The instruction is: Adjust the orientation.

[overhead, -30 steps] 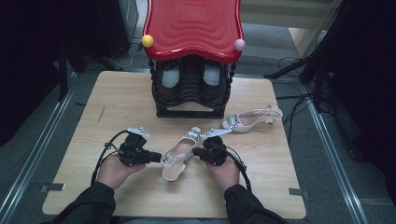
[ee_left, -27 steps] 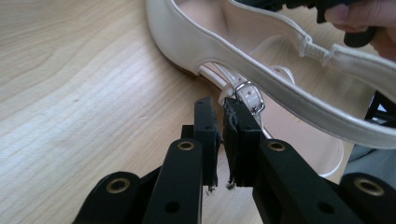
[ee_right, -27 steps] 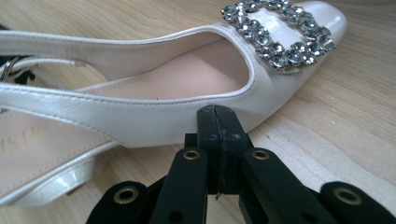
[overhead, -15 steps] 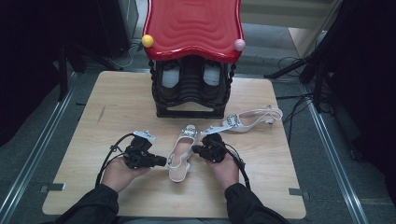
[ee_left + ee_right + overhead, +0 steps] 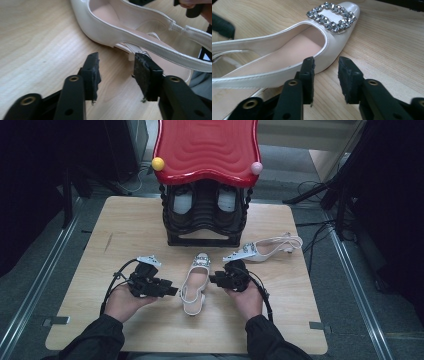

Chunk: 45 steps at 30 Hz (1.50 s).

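White slingback shoe (image 5: 195, 282) lies flat on the wooden table (image 5: 125, 230), about centre of the near half, toe with its rhinestone buckle (image 5: 331, 16) pointing away toward the black shoe rack (image 5: 204, 217), heel strap toward the person. Left gripper (image 5: 170, 291) sits on the table just left of the shoe's heel end, held in the person's left hand (image 5: 122, 302); its jaws have just been opening and now stand apart, released, with bare wood between them. In the left gripper view the far jaw stands right against the shoe's low heel (image 5: 130, 53); whether it touches cannot be told, but nothing is clamped. Right gripper (image 5: 214, 279) rests just right of the shoe's front part, in the right hand (image 5: 248, 297); its jaws have likewise just been opening and are parted, gripping nothing. In the right gripper view one jaw stands in front of the shoe's side wall and the other over bare table beside it. Second slingback shoe (image 5: 265, 249), same white with buckle, lies on its own to the right, near the rack's front corner, well apart from both grippers. The rack carries a red wavy top (image 5: 207, 147) with a yellow ball (image 5: 158, 163) at one corner and a pink ball (image 5: 256, 168) at the other; grey shoes (image 5: 182, 202) sit inside on its shelf. Black cables trail from both grippers back to the wrists.
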Each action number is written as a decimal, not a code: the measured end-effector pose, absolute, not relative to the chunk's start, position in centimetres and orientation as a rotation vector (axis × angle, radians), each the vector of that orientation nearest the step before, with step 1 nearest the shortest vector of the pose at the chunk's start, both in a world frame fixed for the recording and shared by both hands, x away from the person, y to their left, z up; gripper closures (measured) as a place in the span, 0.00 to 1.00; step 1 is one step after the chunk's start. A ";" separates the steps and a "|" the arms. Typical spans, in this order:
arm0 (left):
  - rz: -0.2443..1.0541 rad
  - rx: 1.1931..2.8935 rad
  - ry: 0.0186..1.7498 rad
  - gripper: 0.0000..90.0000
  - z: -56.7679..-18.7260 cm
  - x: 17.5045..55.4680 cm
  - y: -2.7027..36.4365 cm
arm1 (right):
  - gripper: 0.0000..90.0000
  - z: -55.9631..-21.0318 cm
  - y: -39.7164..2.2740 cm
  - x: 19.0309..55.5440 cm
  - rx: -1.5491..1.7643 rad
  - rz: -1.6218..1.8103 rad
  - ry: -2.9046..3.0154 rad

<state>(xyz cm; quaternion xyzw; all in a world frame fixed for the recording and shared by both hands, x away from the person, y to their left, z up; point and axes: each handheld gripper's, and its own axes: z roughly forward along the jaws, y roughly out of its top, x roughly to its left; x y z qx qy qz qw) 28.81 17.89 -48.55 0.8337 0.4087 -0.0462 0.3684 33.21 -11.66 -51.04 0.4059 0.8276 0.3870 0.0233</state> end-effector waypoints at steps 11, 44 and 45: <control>-0.102 2.127 1.034 0.51 -48.0 29.9 18.4 | 0.66 -49.5 -14.1 32.5 1.229 1.257 2.485; -0.121 2.130 0.998 0.49 -47.7 30.7 18.3 | 1.00 -48.5 -24.4 38.8 1.594 1.090 2.166; -0.121 2.133 0.999 0.49 -47.7 30.7 18.4 | 1.00 -48.6 -24.4 39.0 1.597 1.085 2.159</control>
